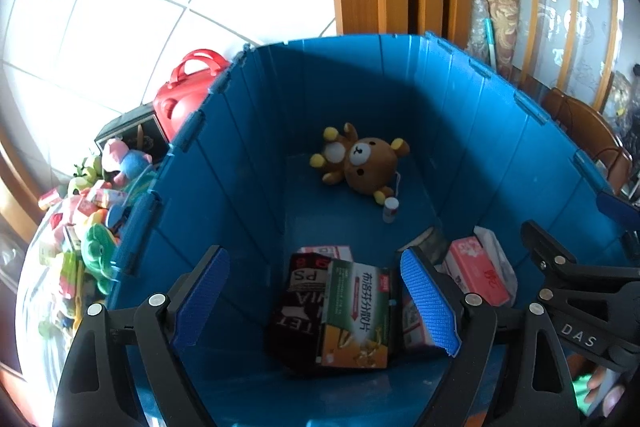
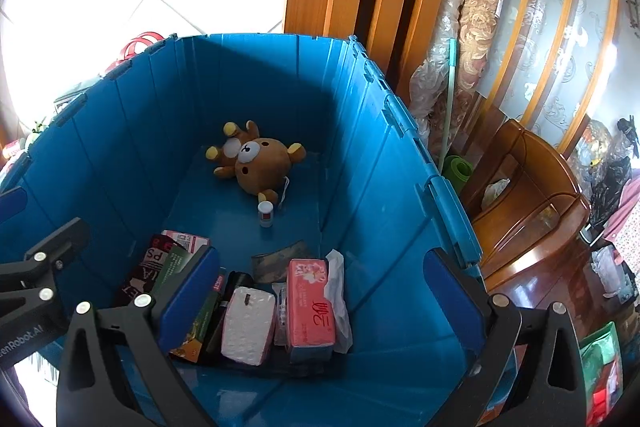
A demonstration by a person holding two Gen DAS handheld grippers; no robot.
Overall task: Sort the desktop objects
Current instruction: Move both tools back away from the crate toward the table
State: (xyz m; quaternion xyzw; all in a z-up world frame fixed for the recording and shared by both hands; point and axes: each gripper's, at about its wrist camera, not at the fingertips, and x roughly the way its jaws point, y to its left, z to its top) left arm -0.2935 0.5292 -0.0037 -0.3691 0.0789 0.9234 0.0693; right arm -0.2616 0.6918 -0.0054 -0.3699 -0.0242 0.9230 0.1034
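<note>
Both tools, left tool (image 1: 316,301) and right tool (image 2: 320,297), gape wide and empty above a blue bin (image 2: 380,187) containing a teddy bear (image 2: 256,163), boxes and a tissue pack (image 2: 310,301).

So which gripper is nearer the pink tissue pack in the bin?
Right. The right gripper hangs open directly above the pink tissue pack. The left gripper is open over the green-and-orange box, with the pack off to its right.

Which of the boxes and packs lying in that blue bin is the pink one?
The pink tissue pack, with a white tissue poking from its top. The pack beside it is white, and the box further left is green and orange.
</note>
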